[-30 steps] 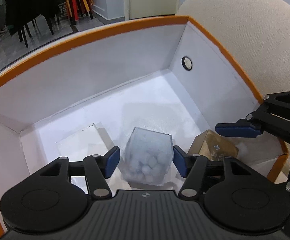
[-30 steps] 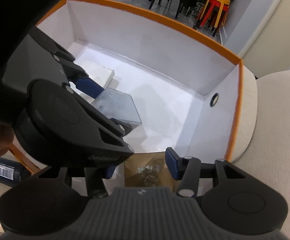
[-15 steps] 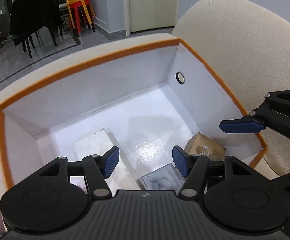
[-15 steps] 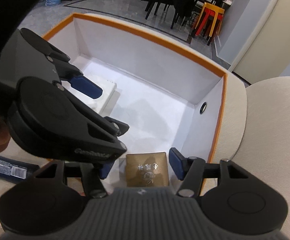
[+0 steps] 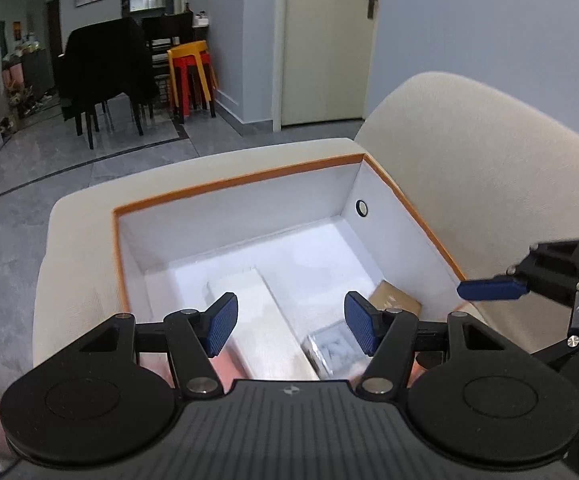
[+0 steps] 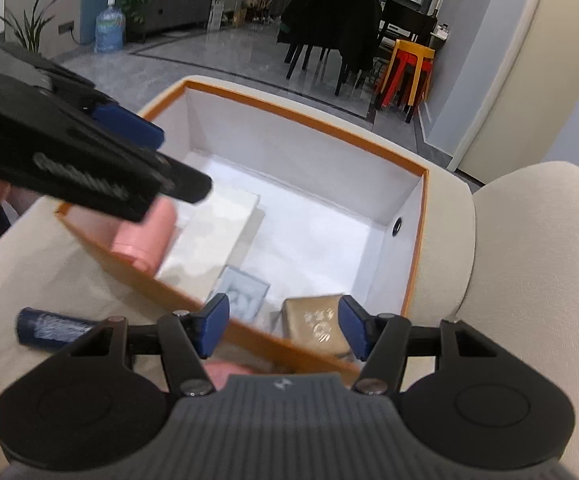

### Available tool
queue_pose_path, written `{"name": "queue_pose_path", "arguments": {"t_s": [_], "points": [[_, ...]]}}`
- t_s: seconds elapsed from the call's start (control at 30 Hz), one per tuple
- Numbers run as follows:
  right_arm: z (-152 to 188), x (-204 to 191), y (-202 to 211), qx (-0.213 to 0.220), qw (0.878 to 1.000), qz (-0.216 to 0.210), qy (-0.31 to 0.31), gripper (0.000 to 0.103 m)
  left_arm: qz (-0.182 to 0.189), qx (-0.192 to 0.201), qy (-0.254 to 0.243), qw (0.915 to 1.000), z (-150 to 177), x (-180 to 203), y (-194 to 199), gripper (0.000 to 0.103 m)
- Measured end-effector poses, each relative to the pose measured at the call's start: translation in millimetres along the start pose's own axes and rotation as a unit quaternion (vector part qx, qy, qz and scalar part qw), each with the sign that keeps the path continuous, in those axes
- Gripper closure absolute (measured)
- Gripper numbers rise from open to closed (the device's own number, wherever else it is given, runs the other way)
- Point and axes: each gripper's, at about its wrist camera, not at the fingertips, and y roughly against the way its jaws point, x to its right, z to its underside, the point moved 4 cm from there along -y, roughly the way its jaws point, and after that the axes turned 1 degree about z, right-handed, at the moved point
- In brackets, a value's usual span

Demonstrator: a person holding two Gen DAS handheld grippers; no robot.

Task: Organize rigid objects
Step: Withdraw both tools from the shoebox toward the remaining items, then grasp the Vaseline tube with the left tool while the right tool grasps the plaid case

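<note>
An orange-rimmed white box (image 5: 245,178) (image 6: 421,216) sits on a cream sofa seat. Inside it lie a flat white box (image 5: 249,292) (image 6: 213,236), a clear box of white balls (image 5: 335,346) (image 6: 243,292), a gold box (image 5: 395,300) (image 6: 317,326) and a pink cylinder (image 6: 145,234). My left gripper (image 5: 289,326) is open and empty, held above the box's near side. My right gripper (image 6: 283,326) is open and empty above the near rim, over the gold box. One right finger (image 5: 491,290) shows in the left wrist view.
A dark blue bottle (image 6: 49,328) lies on the sofa seat outside the box, to the left. The sofa's backrest (image 5: 489,168) rises to the right of the box. Dark chairs (image 5: 105,76) and stacked stools (image 5: 191,76) stand on the tiled floor beyond.
Both grippers have lifted up and back out of the box, staying open. The clear box and the gold box stay on the box floor.
</note>
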Motion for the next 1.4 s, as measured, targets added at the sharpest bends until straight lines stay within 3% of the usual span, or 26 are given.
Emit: {"name": "queue_pose_path", "arguments": {"t_s": [0.3, 0.57, 1.03, 1.4], "points": [[55, -22, 19, -0.021, 0.999, -0.021, -0.028, 0.042, -0.006, 0.002, 0.063, 0.9980, 68, -4, 34, 0.029], [100, -25, 29, -0.035, 0.996, -0.012, -0.081, 0.042, -0.009, -0.010, 0.113, 0.9935, 112, -12, 50, 0.029], [152, -23, 36, -0.060, 0.988, -0.009, -0.141, 0.038, 0.012, -0.031, 0.079, 0.9963, 167, 28, 68, 0.029], [161, -28, 38, -0.063, 0.986, -0.011, -0.151, 0.037, 0.012, -0.056, 0.046, 0.9973, 193, 39, 49, 0.029]]}}
